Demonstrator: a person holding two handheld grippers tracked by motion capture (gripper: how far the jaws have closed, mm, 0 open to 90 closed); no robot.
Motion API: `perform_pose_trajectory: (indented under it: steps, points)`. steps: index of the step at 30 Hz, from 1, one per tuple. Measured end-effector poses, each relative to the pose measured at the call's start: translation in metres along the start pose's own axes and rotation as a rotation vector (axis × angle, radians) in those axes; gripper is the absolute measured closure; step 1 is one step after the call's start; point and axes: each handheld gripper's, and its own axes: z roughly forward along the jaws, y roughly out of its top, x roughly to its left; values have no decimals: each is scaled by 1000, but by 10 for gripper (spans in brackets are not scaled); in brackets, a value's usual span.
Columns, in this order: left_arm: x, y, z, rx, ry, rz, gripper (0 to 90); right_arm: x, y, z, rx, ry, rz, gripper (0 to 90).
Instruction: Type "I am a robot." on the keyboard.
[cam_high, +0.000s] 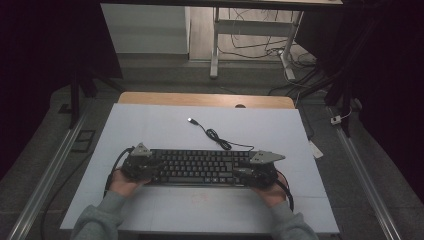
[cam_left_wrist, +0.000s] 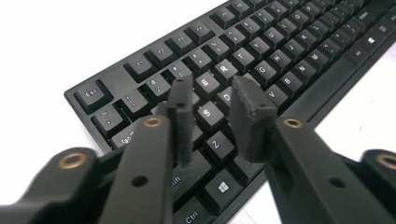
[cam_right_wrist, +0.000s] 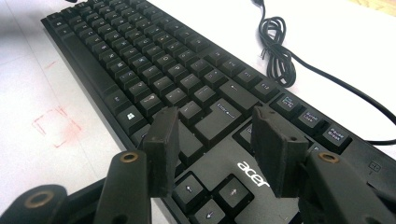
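Tongs at both ends of the black keyboard (cam_high: 200, 167): in the high view your left tongs (cam_high: 150, 167) sit over its left end and your right tongs (cam_high: 245, 172) over its right end, with the keyboard lying crosswise on the near half of the white counter (cam_high: 150, 125). Its cable (cam_high: 220, 140) runs off the back edge in a loose coil and ends in a USB plug (cam_high: 191, 120) lying free farther back. You have open counter behind and to both sides; the near edge is close to your sleeves, so if you shift the keyboard, I would take it away from you rather than toward you.

In the left gripper view the left tongs (cam_left_wrist: 217, 105) stand apart, holding nothing, poised above the keys near the letters S and D. Lower both ends together, I suggest, so the board doesn't twist.

In the right gripper view the right tongs (cam_right_wrist: 215, 140) are likewise apart and empty, above the Enter key and the arrow cluster. The coiled cable (cam_right_wrist: 278, 46) lies just behind the keyboard's back edge; keep your jaws clear of it. A faint red square mark (cam_right_wrist: 56, 125) shows on the counter in front of the keyboard.
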Motion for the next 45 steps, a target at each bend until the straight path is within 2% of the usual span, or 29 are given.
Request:
perform_pose_trajectory:
  steps: [9,20,41,45]
  points:
    - [1,-1,6,26,12,15,885,0,0,0,1,2,-1,522]
    - [2,-2,12,56,42,21,890,0,0,0,3,-2,0,522]
    - [4,-4,17,73,54,21,890,0,0,1,5,-2,-3,522]
    - [3,-4,19,78,66,22,890,0,0,1,5,-2,-3,522]
